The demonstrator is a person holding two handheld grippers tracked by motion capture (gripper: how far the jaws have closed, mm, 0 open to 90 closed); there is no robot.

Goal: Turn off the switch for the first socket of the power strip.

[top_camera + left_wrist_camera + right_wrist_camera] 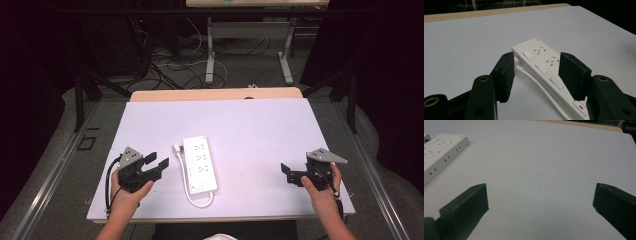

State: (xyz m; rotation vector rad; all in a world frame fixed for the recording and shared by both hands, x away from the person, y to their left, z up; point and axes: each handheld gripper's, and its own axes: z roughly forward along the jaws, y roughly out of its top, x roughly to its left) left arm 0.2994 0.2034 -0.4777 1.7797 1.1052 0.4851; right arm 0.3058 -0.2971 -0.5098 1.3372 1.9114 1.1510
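smooth glossy white plastic power strip (200, 164)

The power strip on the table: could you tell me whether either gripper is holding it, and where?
Nothing is held. The left gripper stands beside the power strip with open jaws clear of it; the right gripper is open, far off.

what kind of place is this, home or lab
Most likely a lab or recording workspace: a white-topped table ringed by black curtains, loose cables on the floor, and a lone power strip.
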